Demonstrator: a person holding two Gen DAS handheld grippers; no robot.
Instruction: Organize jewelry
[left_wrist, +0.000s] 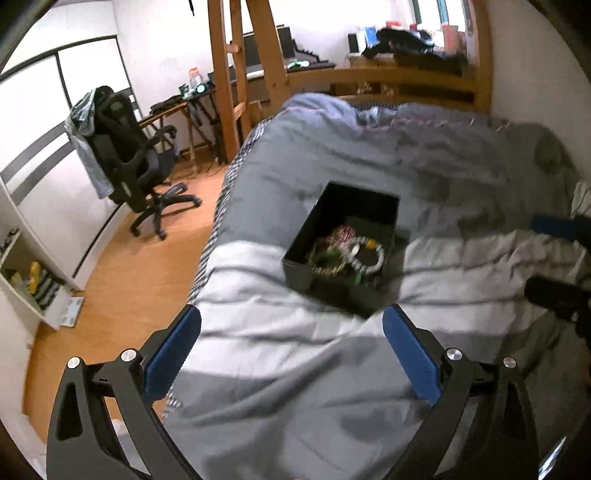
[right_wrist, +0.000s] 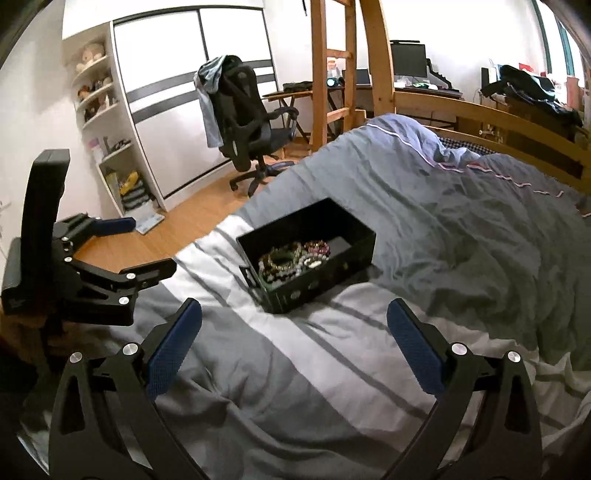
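An open black box (left_wrist: 295, 266) sits on the grey and white striped duvet (left_wrist: 295, 350); it also shows in the right wrist view (right_wrist: 332, 258). Inside lies a heap of beaded bracelets (left_wrist: 347, 251), among them a white bead bracelet (left_wrist: 369, 254); the heap shows in the right wrist view too (right_wrist: 295, 258). My left gripper (left_wrist: 291, 332) is open and empty, hovering just short of the box. My right gripper (right_wrist: 295, 325) is open and empty, also just short of the box. The left gripper shows at the left of the right wrist view (right_wrist: 147, 245).
The bed has a wooden footboard (right_wrist: 517, 129) and ladder posts (right_wrist: 321, 74). A black office chair (right_wrist: 243, 110) stands on the wooden floor (left_wrist: 122, 280) beside the bed. White shelves (right_wrist: 107, 147) and a wardrobe (right_wrist: 184, 92) line the wall. A cluttered desk (right_wrist: 406, 74) stands behind.
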